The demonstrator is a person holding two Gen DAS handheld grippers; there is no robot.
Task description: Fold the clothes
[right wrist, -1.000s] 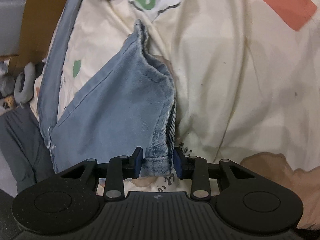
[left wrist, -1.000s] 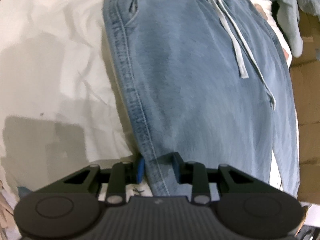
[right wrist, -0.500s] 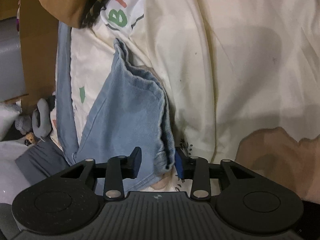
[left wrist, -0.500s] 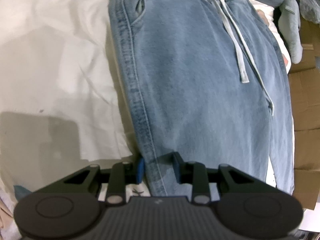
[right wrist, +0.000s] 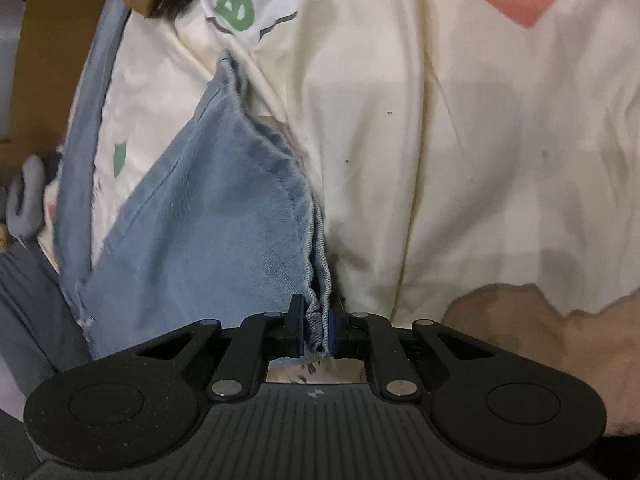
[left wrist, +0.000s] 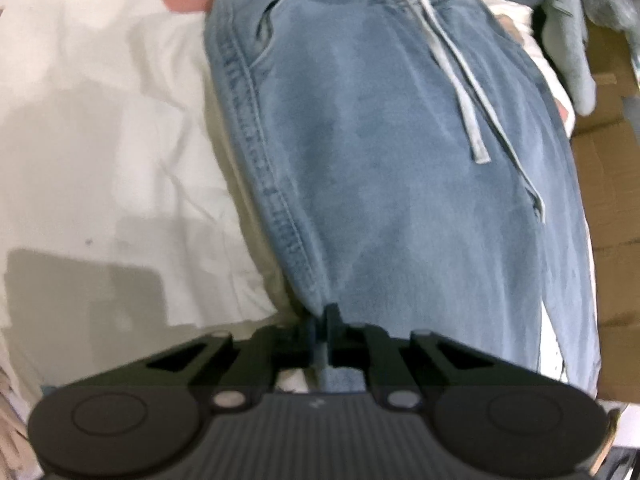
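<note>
A cream printed bedsheet [left wrist: 100, 152] fills the left of the left-wrist frame, cardboard boxes [left wrist: 608, 184] run down the right edge, and a grey plush toy [left wrist: 576, 52] sits upper right. The jeans [left wrist: 400, 152] lie flat down the middle, drawstring [left wrist: 460, 76] up top. Left gripper [left wrist: 322, 328], angled steeply down, has its jaws clamped on the side seam. Right gripper [right wrist: 316, 332] jaws are closing, already pinching the bunched hem [right wrist: 316, 312].

A bed covered with a cream sheet [left wrist: 100, 152] carries everything. The sheet is wrinkled and has printed coloured letters and a pink patch. Blue jeans [left wrist: 380, 168] lie flat on it, with the white drawstring [left wrist: 460, 80] on top.
</note>
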